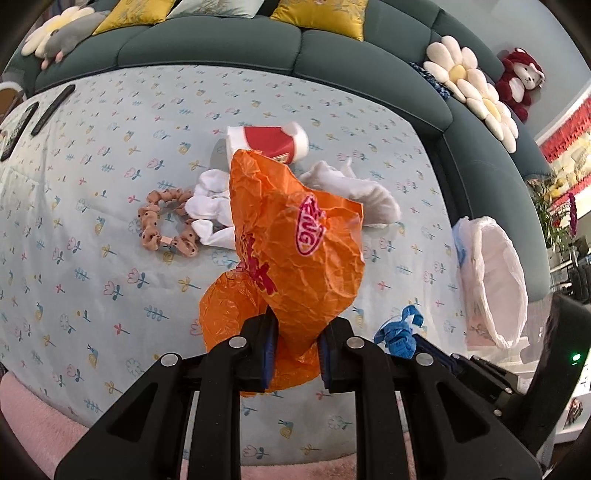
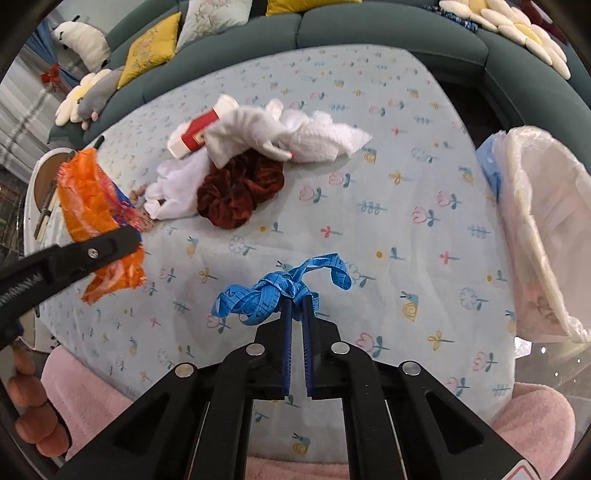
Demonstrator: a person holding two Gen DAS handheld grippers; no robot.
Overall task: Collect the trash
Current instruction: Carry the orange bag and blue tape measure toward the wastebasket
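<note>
Orange wrapper [image 1: 295, 236] is gripped by left tongs [image 1: 295, 350]; blue tape measure [image 2: 280, 291] is clamped in right tongs [image 2: 296, 314].

We see a dark green padded sofa [image 1: 207, 44] with yellow cushions [image 1: 325, 14], its seat under a pale floral sheet [image 1: 92, 221], pink rug [image 2: 85, 387] below.

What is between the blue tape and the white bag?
Only bare flowered sheet lies between the blue tape and the white bag, seen from the right wrist.
</note>
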